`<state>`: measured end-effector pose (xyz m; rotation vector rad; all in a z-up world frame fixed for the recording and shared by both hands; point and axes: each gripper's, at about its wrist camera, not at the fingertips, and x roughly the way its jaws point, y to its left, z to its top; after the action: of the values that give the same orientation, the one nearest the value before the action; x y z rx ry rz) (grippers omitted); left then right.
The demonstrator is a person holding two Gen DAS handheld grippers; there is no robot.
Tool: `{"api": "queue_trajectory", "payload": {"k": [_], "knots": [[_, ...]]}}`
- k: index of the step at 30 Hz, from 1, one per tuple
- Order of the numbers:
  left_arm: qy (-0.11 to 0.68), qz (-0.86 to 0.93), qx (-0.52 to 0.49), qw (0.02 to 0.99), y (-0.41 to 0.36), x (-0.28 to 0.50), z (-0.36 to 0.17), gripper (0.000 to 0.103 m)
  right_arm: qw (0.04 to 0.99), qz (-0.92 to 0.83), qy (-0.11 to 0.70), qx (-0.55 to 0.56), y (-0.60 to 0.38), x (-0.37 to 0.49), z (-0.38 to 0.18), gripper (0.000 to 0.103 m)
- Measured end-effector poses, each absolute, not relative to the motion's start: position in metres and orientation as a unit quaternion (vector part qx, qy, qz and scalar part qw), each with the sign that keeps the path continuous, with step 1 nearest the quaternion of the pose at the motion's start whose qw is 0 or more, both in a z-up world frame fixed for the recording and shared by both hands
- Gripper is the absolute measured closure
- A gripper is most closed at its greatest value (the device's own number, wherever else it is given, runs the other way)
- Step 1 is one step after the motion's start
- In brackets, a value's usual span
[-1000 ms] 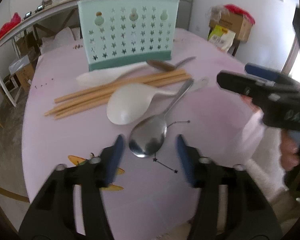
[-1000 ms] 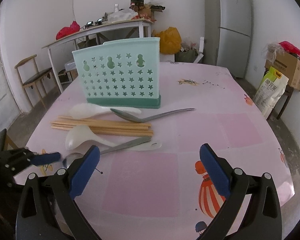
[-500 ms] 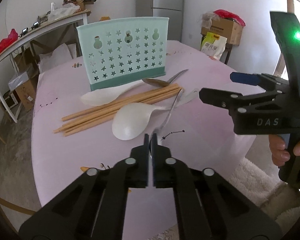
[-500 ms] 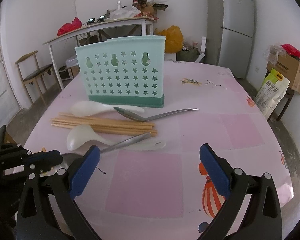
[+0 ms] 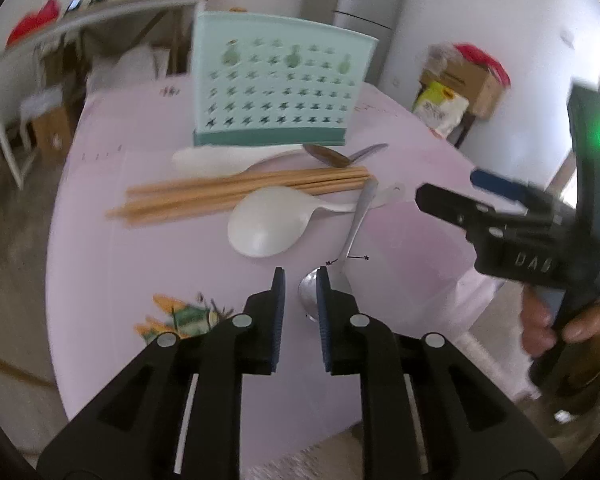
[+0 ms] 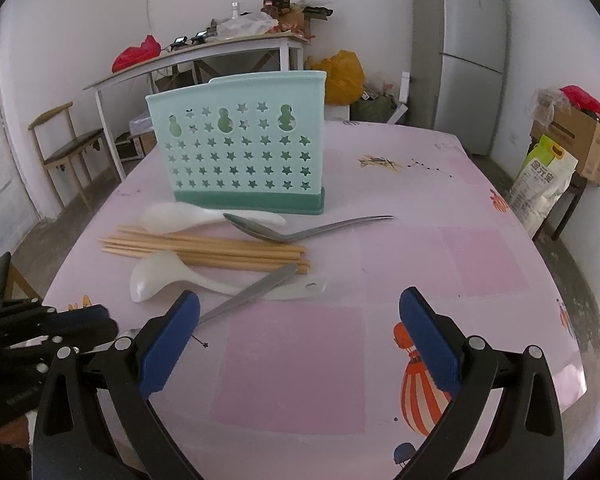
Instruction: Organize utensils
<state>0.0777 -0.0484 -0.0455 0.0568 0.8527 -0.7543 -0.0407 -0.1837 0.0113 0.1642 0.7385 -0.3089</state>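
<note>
Found a mint-green plastic utensil holder with star-shaped cut-outs [image 6: 236,152] standing upright toward the far side of the pink worktop [image 6: 420,260], on its darker green base. Could not tell its contents: front wall hid the inside, and the cut-outs showed only the room behind. Saw every utensil outside it, lying on the worktop in front. Nearest the base, noted a white plastic soup spoon [image 6: 172,216] and a grey metal spoon with a long curved handle [image 6: 292,232], bowl resting across the white one's handle. Just in front, marked a bundle of pale wooden chopsticks [image 6: 204,248] lying crosswise. Nearer again, spotted a second white plastic spoon with a deep bowl [image 6: 156,280], with a shiny steel spoon [image 6: 252,292] laid over its handle, bowl toward the left tongs [image 5: 300,272]. Caught those tongs just opening to a narrow gap, with the steel bowl's edge showing in it, flat on the worktop and not pinched. Held the right tongs [image 6: 299,297] wide apart above bare worktop, gripping nothing.
</note>
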Motion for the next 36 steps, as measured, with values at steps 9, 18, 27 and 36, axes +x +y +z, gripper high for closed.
{"api": "queue_trajectory", "payload": {"k": [9,18,27,36], "knots": [[0.495,-0.363,-0.094,0.784,-0.036,0.076,-0.065,0.085,0.917,-0.145,0.360,0.097,-0.186,-0.048,0.012,0.006],[0.533,-0.339,-0.183,0.753,-0.045,0.090,-0.080,0.087,0.918,-0.145,0.352,0.109,-0.190,-0.056,0.014,0.006],[0.540,-0.301,-0.199,0.760,-0.040,0.102,-0.080,0.100,0.916,-0.153,0.351,0.119,-0.197,-0.062,0.012,0.006],[0.541,-0.268,-0.211,0.769,-0.011,0.117,-0.075,0.094,0.914,-0.155,0.353,0.125,-0.198,-0.061,0.009,0.006]]}}
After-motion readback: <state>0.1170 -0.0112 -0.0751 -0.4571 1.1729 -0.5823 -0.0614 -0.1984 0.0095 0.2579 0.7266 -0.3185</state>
